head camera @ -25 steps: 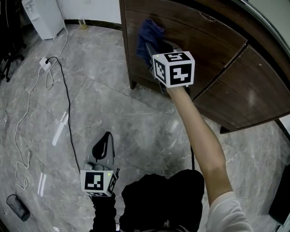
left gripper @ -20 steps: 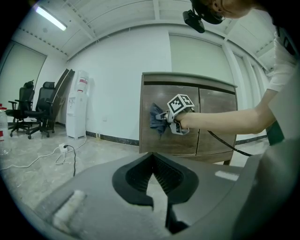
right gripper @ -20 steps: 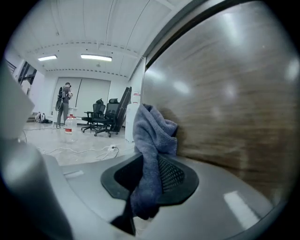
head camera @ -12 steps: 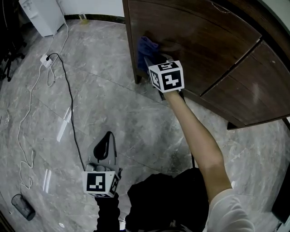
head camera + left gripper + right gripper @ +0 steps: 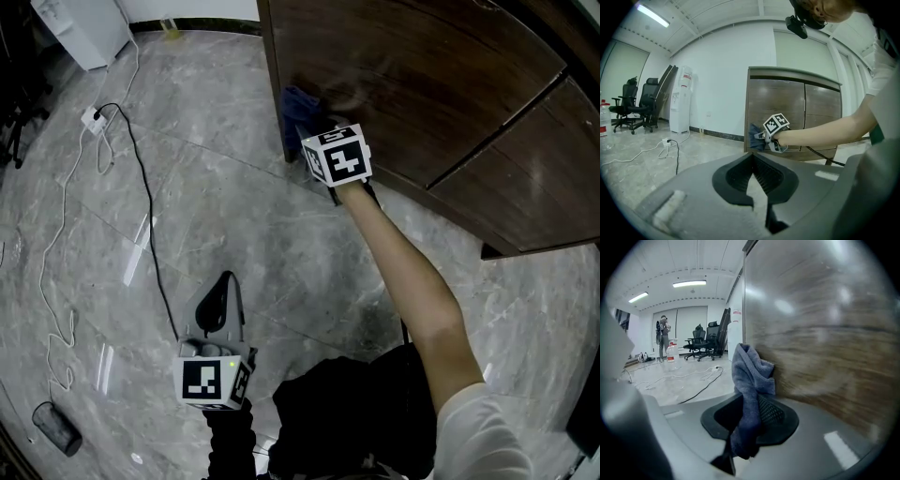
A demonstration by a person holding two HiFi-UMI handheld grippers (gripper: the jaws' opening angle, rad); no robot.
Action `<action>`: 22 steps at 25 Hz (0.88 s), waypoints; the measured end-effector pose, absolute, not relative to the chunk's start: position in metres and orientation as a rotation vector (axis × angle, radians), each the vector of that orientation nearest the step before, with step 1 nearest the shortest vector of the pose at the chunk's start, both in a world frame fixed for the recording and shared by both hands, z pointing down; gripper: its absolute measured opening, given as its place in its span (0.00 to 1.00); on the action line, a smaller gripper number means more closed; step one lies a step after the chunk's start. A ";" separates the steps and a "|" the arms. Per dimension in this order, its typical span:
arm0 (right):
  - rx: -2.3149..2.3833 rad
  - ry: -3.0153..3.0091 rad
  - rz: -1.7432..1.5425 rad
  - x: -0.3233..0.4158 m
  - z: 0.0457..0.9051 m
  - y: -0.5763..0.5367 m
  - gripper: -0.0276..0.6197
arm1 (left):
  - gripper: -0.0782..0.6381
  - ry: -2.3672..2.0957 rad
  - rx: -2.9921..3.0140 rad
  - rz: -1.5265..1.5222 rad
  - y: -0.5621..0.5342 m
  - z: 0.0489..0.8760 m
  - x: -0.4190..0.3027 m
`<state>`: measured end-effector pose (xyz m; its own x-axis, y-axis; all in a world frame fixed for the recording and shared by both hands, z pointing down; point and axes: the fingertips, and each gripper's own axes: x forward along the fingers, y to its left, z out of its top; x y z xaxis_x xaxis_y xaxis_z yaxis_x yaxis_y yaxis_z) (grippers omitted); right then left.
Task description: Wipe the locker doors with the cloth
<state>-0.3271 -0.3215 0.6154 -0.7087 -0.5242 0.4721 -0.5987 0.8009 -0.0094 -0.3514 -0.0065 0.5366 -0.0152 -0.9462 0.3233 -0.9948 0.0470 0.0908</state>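
The right gripper (image 5: 749, 414) is clamped on a blue-grey terry cloth (image 5: 751, 376), which runs up from between its jaws toward 12 o'clock and folds over at the top against the dark brown wood-grain locker door (image 5: 820, 333). The door fills that view from 12 to 5 o'clock, its grain smeared by blur. In the head view the cloth sits at about 11 o'clock from the right gripper's marker cube, at the door's left edge and low on the locker, close to the grey marble-patterned floor (image 5: 225, 216). The left gripper (image 5: 757, 174) hangs at 7 o'clock in the head view, well apart from the locker, its jaws together at the tips with nothing between them. A black cable (image 5: 141, 197) crosses the floor toward 10 o'clock, where a white power strip (image 5: 91, 119) and its white cord lie. Only the left gripper view shows the locker whole, with two doors side by side, and a white water dispenser (image 5: 683, 101) standing at its 9 o'clock by the white wall. Only the right gripper view shows black office chairs (image 5: 705, 341) and a distant standing person (image 5: 662, 331) at 9 o'clock under ceiling strip lights.
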 end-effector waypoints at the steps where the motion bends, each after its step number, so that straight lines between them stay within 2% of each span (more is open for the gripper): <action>1: 0.834 -2.524 0.233 -0.329 0.622 -0.321 0.18 | 0.11 -2.036 1.967 0.234 -0.006 0.537 -0.353; 8: 0.809 -2.455 0.298 -0.333 0.661 -0.321 0.18 | 0.11 -2.044 1.939 0.238 -0.001 0.541 -0.359; 12: 0.798 -2.451 0.306 -0.331 0.654 -0.321 0.18 | 0.11 -2.042 1.945 0.236 0.001 0.542 -0.360; 17: 0.810 -2.521 0.264 -0.333 0.609 -0.321 0.18 | 0.11 -2.032 1.951 0.229 -0.002 0.539 -0.355; 22: 0.839 -2.633 0.184 -0.338 0.527 -0.324 0.18 | 0.11 -2.028 1.979 0.216 -0.006 0.535 -0.347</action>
